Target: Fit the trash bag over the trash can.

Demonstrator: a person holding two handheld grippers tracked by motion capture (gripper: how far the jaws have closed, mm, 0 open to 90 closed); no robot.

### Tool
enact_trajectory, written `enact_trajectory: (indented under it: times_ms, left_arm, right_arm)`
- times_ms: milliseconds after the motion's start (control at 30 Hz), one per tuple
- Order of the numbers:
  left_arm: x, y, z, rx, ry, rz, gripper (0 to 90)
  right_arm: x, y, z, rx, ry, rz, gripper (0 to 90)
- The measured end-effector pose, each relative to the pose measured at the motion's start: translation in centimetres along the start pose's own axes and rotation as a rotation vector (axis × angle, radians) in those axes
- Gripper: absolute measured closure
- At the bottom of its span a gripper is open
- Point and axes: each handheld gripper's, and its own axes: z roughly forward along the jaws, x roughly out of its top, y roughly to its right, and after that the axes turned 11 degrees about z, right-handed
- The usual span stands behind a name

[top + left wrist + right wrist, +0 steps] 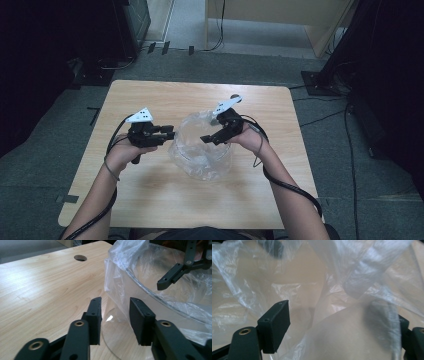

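Left gripper [115, 315]: bare table [150, 200] off its left jaw, cable hole [80, 257] far ahead-left, free passage there. Directly ahead and right: clear bowl [140, 287] wall, plastic bag [130, 262] draped over rim, blocks way. Right gripper [212, 138] over bowl mouth; bag film [362, 277] crowds both jaws, one jaw veiled behind it.

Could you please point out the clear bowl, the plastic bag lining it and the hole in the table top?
clear bowl [147, 291], left gripper view, on its rim.
plastic bag [192, 125], high view, on its upper left fold.
hole [80, 257], left gripper view, on its middle.
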Motion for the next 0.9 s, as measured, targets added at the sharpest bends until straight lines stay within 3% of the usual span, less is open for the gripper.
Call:
enact_trajectory:
  times_ms: [167, 267, 467, 667, 900]
  left_arm:
    - [0.5, -0.1, -0.8, 0.012, 0.020, 0.007, 59.3]
    - [0.8, 0.0, -1.1, 0.013, 0.032, 0.012, 59.1]
    - [1.2, 0.2, -1.4, 0.010, 0.037, 0.026, 59.1]
    - [1.6, 0.4, -1.5, 0.011, 0.044, 0.037, 59.2]
    - [1.6, 0.4, -1.9, -0.019, 0.029, 0.039, 57.2]
  right_arm:
    - [0.1, -0.6, -1.2, -0.020, 0.063, -0.015, 20.6]
    - [0.2, -0.9, -2.0, -0.050, 0.060, -0.014, 21.5]
    - [0.1, -1.2, -3.7, -0.055, 0.110, 0.011, 22.0]
    - [-0.2, -1.4, -4.4, -0.073, 0.113, 0.003, 22.2]
    - [-0.5, -1.7, -5.8, -0.036, 0.163, 0.017, 24.0]
